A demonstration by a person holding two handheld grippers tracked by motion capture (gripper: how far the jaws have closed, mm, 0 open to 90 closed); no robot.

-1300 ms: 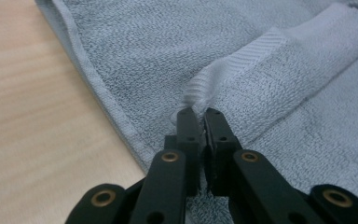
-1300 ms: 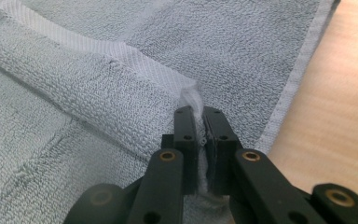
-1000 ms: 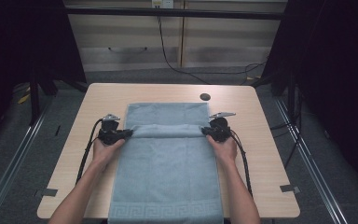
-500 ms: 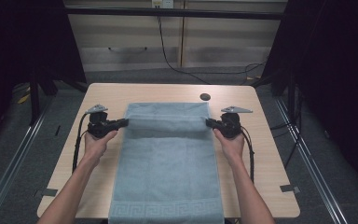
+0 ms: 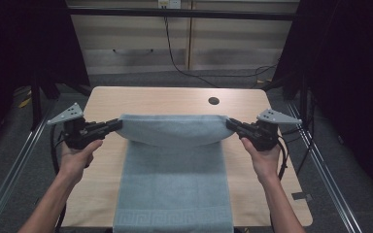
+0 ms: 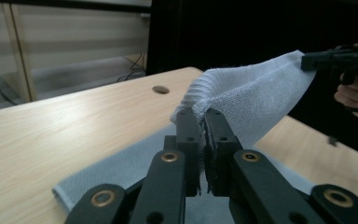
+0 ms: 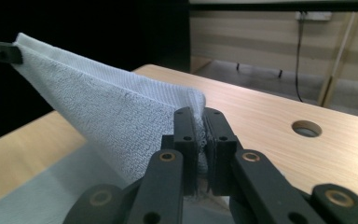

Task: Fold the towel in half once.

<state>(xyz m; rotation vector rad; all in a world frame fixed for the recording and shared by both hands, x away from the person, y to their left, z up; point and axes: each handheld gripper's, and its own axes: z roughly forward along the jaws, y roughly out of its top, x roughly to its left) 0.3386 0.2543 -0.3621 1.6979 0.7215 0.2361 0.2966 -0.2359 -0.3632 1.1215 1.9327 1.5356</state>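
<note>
A light blue-grey towel [image 5: 174, 179] lies lengthwise on the wooden table [image 5: 160, 99], its near end hanging over the front edge. Its far end is lifted and stretched taut between the two grippers. My left gripper [image 5: 117, 123] is shut on the towel's left far corner [image 6: 200, 100], and my right gripper [image 5: 229, 123] is shut on the right far corner [image 7: 196, 105]. The lifted edge sags a little in the middle above the table. In the left gripper view the right gripper [image 6: 335, 58] holds the far corner.
A round cable hole [image 5: 213, 101] sits in the table's far right part. Wooden cabinets [image 5: 184, 43] with a dangling cable stand behind the table. Metal rails [image 5: 9, 179] run along the floor on both sides. Bare table shows left and right of the towel.
Both grippers have risen and moved apart and toward the person, lifting the towel's far end off the table and pulling it taut.
</note>
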